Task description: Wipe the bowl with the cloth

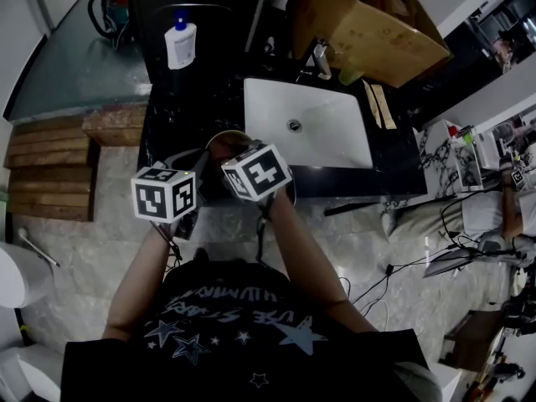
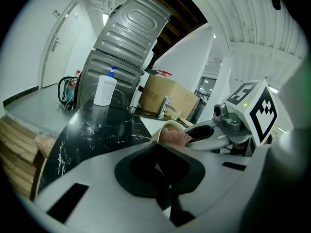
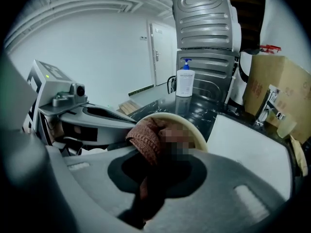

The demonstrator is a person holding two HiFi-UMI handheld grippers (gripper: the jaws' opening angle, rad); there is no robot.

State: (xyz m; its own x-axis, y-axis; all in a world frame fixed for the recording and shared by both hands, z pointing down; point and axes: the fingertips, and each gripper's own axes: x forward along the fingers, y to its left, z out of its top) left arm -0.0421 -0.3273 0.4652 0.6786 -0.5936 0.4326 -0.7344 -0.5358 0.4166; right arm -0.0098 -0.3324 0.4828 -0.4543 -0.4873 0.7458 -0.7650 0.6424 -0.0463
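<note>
A cream bowl (image 1: 226,138) (image 2: 165,126) (image 3: 195,133) is held over the black marble counter (image 1: 180,115), just left of the sink. My left gripper (image 1: 199,162) (image 2: 163,178) is shut on its near rim; a cream sliver shows between the jaws. A reddish-brown knitted cloth (image 3: 146,139) (image 2: 174,137) runs from my right gripper (image 1: 236,151) (image 3: 148,191), which is shut on it, up over the rim and into the bowl. The two grippers sit close side by side. A mosaic patch hides part of the bowl's inside in the right gripper view.
A white sink (image 1: 310,128) with a faucet (image 1: 321,57) lies right of the bowl. A white pump bottle (image 1: 180,44) stands at the counter's back, a cardboard box (image 1: 377,23) behind the sink. Wooden planks (image 1: 50,174) lie at the left.
</note>
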